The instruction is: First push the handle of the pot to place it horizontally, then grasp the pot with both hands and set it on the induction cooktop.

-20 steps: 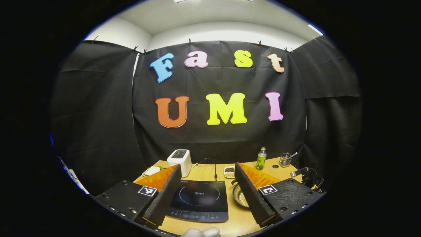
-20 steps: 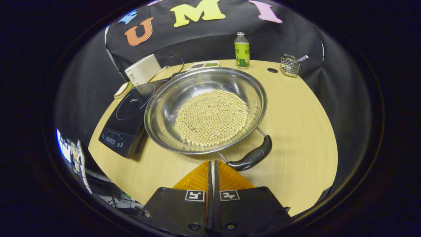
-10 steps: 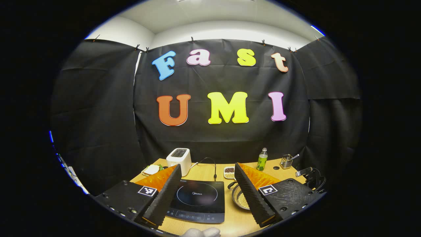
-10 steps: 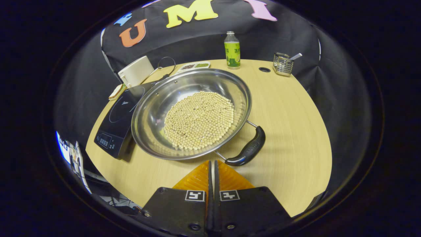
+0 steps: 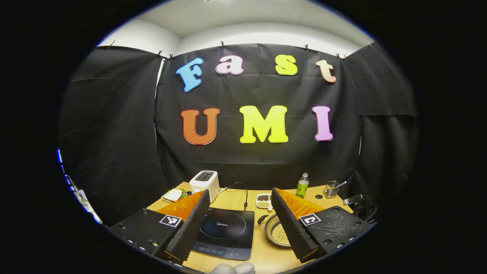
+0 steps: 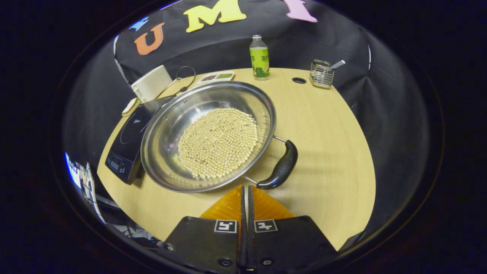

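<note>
Pot beside induction cooktop; left gripper agape, right gripper closed, both empty

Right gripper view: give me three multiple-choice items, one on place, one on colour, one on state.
1. Where does the pot stand?
A. centred on the cooktop
B. on the table, beside the cooktop
C. behind the bottle

2. What colour is the pot handle?
A. black
B. red
C. white

3. How do the right gripper jaws stand?
A. wide open
B. shut on the handle
C. shut, holding nothing

Key: 1 B, wooden table lies under it, the cooktop at its side. 2 A, plainly black. 3 C, jaws meet, short of the handle.
</note>
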`<state>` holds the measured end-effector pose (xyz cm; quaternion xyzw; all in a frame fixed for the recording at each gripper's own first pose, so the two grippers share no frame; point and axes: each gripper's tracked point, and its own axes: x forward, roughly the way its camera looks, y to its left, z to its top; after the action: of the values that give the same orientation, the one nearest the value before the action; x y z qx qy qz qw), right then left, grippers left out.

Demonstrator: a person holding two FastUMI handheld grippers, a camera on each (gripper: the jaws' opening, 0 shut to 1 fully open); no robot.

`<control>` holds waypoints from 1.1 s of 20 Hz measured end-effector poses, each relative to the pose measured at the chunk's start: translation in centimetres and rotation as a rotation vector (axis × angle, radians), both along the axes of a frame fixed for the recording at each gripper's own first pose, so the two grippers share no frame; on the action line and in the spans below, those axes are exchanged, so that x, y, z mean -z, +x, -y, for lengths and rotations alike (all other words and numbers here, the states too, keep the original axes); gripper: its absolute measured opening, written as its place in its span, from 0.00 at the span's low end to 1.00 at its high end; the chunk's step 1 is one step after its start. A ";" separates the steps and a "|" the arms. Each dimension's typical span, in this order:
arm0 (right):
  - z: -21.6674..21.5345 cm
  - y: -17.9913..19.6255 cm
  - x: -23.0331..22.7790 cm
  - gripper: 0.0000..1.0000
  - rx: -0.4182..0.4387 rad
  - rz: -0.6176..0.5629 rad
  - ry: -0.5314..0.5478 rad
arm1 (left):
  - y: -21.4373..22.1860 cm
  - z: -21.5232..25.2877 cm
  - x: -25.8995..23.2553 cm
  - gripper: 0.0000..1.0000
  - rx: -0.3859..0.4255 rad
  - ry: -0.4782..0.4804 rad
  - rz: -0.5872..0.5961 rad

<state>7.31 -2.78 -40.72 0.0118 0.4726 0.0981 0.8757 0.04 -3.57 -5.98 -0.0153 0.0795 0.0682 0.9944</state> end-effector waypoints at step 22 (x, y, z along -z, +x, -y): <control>5.4 7.2 -0.7 0.01 -0.066 0.021 -0.064 | 0.0 1.7 0.5 0.96 -0.149 0.025 -0.019</control>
<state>14.46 -8.15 -40.02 -0.0329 0.4663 0.1121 0.8769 0.06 -5.28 -6.49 -0.0082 0.0865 0.1432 0.9859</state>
